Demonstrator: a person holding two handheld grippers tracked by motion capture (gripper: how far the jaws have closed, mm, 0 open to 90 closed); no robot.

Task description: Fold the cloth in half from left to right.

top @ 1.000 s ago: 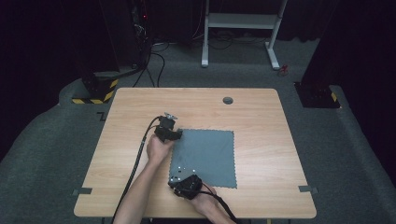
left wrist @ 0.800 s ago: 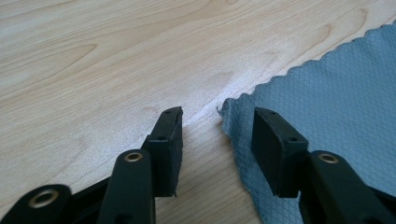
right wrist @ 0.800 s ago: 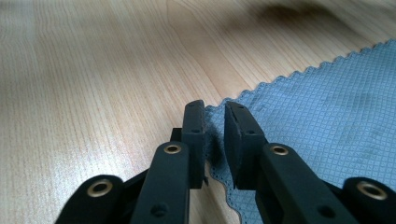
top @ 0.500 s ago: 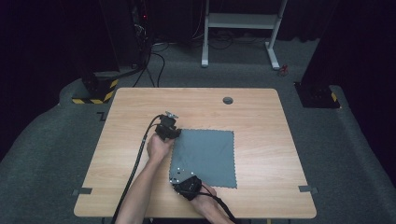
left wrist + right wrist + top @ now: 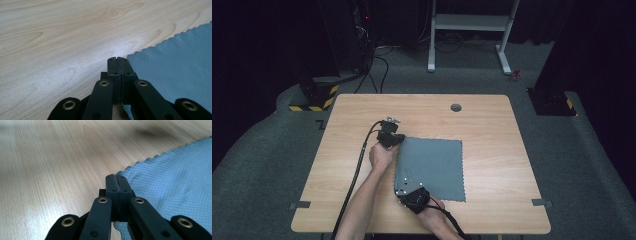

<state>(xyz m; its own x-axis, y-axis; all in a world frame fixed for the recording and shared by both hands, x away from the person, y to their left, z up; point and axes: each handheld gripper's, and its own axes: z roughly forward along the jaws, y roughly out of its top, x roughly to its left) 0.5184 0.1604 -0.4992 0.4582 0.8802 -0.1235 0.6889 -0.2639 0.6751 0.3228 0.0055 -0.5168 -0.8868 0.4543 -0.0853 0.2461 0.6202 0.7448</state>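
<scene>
A grey square cloth lies flat on the wooden table. My left gripper sits at the cloth's far left corner. In the left gripper view its jaws have just been closing and now meet on the corner of the cloth. My right gripper is at the near left corner. In the right gripper view its jaws are pressed together on that corner of the cloth, with a bit of fabric showing beneath them.
A round cable hole sits near the table's far edge. Bare wood surrounds the cloth on all sides. Beyond the table stand a white frame and dark equipment with cables on the floor.
</scene>
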